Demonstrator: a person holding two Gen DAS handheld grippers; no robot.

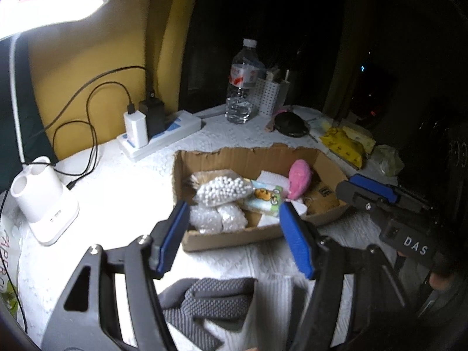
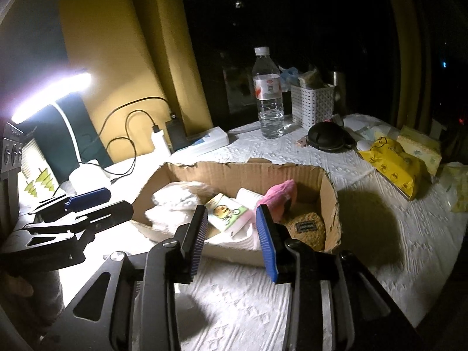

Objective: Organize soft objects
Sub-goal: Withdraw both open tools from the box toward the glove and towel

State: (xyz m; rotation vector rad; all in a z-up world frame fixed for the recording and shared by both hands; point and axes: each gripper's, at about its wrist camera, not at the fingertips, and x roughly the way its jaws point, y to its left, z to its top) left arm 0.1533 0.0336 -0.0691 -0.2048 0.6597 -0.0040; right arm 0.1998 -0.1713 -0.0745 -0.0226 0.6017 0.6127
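Note:
A torn cardboard box [image 1: 216, 158] [image 2: 234, 172] sits on the white table. It holds a pink plush [image 1: 299, 182] [image 2: 278, 196], a bag of white foam balls [image 1: 222, 190], bubble wrap [image 1: 216, 219], a cartoon tissue pack [image 1: 264, 200] [image 2: 226, 212], white cloths [image 2: 181, 196] and a tan fuzzy item [image 2: 307, 228]. My left gripper [image 1: 234, 234] is open and empty, just before the box's near wall, above a grey textured cloth [image 1: 210, 295]. My right gripper [image 2: 232, 242] is open and empty at the box's near wall. It also shows in the left wrist view [image 1: 368, 193].
A water bottle [image 1: 242, 84] [image 2: 267, 93], white basket [image 2: 311, 102], black round case [image 2: 329, 136] and yellow packs [image 2: 392, 166] stand behind the box. A power strip with chargers [image 1: 155, 128] and a lit lamp's base [image 1: 44, 201] are at the left.

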